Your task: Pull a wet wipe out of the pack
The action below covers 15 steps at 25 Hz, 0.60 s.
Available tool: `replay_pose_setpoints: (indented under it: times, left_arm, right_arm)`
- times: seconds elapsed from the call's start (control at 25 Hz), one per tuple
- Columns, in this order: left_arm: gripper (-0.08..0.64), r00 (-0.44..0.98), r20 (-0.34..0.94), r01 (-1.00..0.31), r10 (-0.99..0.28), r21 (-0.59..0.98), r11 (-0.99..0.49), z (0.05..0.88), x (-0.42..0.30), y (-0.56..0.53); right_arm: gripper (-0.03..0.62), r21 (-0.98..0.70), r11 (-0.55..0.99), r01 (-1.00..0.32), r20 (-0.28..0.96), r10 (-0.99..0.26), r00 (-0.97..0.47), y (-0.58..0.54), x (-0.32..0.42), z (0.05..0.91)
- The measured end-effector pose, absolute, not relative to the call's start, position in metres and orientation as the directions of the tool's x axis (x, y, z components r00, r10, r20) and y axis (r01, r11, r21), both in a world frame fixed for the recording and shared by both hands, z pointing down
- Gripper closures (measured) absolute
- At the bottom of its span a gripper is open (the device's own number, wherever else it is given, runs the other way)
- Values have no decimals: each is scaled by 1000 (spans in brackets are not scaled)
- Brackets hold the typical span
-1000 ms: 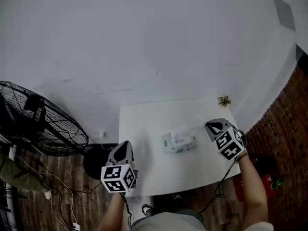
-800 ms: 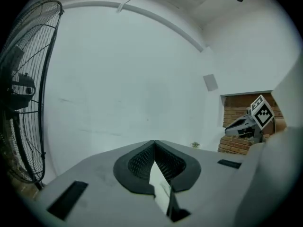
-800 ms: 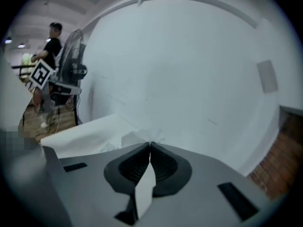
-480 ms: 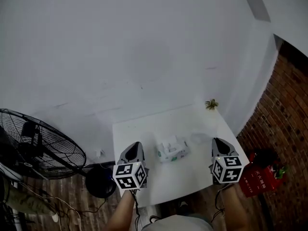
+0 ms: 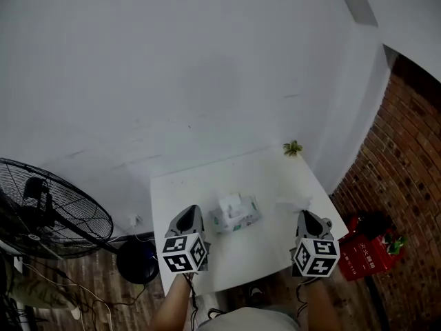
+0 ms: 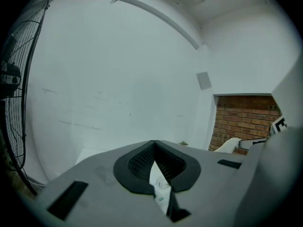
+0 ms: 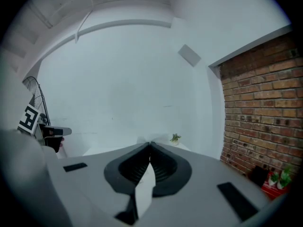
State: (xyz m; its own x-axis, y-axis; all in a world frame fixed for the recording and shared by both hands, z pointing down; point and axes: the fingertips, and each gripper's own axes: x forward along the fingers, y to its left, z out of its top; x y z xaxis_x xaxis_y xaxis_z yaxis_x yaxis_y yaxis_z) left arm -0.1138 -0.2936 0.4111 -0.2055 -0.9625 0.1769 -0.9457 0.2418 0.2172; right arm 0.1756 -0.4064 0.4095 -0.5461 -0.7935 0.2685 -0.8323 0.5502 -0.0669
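Note:
The wet wipe pack (image 5: 236, 214), white with green print, lies in the middle of the small white table (image 5: 207, 185), with a white wipe sticking up from its top. A loose white wipe (image 5: 293, 203) rests on the table to the pack's right. My left gripper (image 5: 187, 214) hovers at the table's near edge, left of the pack, its jaws shut and empty. My right gripper (image 5: 304, 216) is at the near right edge, jaws shut, just behind the loose wipe. In the left gripper view the tips (image 6: 154, 142) meet and the pack (image 6: 159, 186) shows through the gap below.
A small potted plant (image 5: 293, 147) stands at the table's far right corner. A large black fan (image 5: 48, 209) is on the floor to the left, its round base (image 5: 138, 259) by the table. A brick wall (image 5: 406, 150) and a red object (image 5: 372, 250) lie to the right.
Both grippers have drawn back to the table's near edge; the right one moved away from the pack. A loose wipe now lies right of the pack. The head view has shifted.

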Motion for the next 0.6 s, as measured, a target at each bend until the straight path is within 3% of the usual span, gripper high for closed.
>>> replay_pose_setpoints:
  times: [0.6]
  left_arm:
    - [560, -227, 206, -936, -952, 225, 272, 421, -95, -291]
  right_arm:
    - [588, -98, 558, -824, 261, -784, -563, -412, 191, 410]
